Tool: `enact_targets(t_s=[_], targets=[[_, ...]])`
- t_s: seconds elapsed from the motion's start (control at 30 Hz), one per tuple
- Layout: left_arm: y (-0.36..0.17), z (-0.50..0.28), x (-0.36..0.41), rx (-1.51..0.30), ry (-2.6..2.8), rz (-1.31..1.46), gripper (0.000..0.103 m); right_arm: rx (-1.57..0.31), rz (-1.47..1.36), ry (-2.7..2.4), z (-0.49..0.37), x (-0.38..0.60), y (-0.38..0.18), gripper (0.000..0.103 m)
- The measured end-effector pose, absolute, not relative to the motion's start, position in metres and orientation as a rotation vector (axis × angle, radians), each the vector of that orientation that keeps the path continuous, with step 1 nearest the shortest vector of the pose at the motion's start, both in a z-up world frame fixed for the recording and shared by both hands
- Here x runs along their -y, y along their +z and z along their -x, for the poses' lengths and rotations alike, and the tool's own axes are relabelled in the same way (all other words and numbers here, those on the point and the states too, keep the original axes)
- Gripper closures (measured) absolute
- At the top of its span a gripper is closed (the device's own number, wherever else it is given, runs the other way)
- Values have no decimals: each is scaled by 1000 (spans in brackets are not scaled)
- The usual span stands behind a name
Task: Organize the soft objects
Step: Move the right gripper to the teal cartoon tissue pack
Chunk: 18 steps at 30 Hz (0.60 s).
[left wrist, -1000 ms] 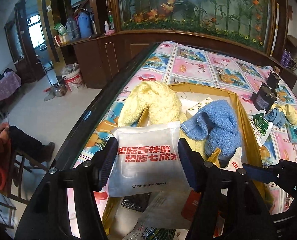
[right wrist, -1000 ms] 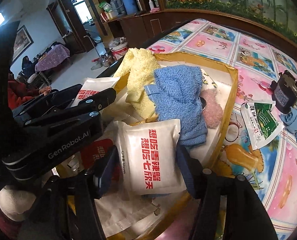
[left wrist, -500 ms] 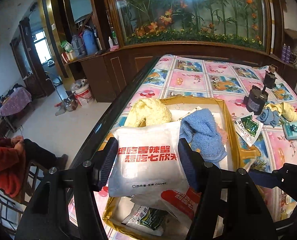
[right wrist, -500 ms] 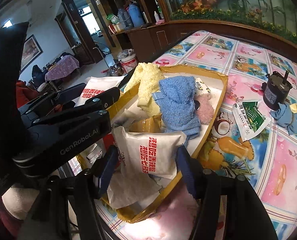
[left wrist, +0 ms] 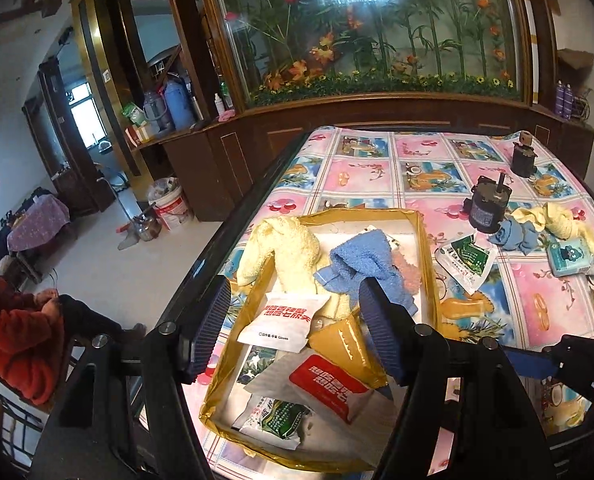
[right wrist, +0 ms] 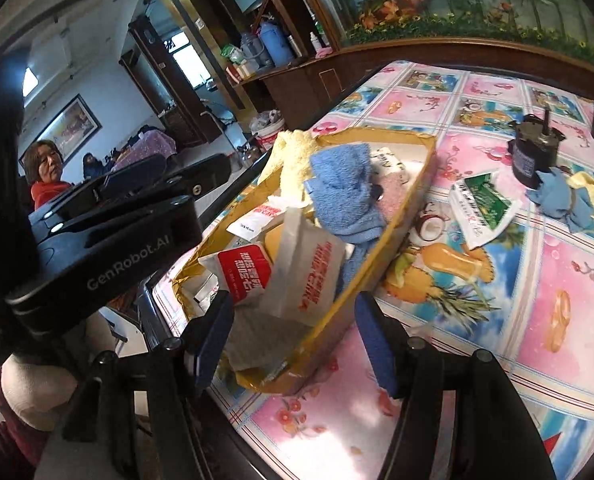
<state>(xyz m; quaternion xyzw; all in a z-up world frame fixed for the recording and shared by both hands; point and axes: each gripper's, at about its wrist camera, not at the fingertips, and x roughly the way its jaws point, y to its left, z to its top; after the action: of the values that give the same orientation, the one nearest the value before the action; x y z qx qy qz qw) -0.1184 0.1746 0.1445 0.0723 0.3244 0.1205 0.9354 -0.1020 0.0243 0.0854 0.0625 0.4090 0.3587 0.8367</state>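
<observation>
A shallow yellow cardboard tray (left wrist: 427,248) (right wrist: 409,208) sits on the table's near left. In it lie a yellow towel (left wrist: 285,248), a blue towel (left wrist: 361,268) (right wrist: 341,192), a pink fluffy piece (left wrist: 407,270) and several white glove packets, one (left wrist: 283,320) lying flat under my left gripper and one (right wrist: 313,276) standing on edge. My left gripper (left wrist: 295,330) is open and empty above the tray. My right gripper (right wrist: 293,336) is open and empty above the tray's near corner.
On the flowered tablecloth right of the tray lie a green-and-white sachet (left wrist: 465,258), a blue and yellow cloth bundle (left wrist: 537,226), a teal pack (left wrist: 569,258) and two dark motors (left wrist: 489,208). The table's dark edge (left wrist: 233,224) runs along the left. People sit beyond it.
Both grippers opened and let go of their white packets, which now lie in the tray. Both grippers have risen and pulled back from the tray.
</observation>
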Motion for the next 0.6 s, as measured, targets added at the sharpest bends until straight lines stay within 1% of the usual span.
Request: enact_targets(t_s=[0.3, 0.47, 0.6], targets=[[147, 120, -143, -663, 169, -171, 36, -855, -240, 574, 102, 82, 75, 40], [140, 111, -113, -695, 77, -182, 36, -856, -330, 420, 100, 149, 70, 40], [132, 99, -101, -746, 4, -130, 36, -837, -351, 308, 98, 191, 71, 40]])
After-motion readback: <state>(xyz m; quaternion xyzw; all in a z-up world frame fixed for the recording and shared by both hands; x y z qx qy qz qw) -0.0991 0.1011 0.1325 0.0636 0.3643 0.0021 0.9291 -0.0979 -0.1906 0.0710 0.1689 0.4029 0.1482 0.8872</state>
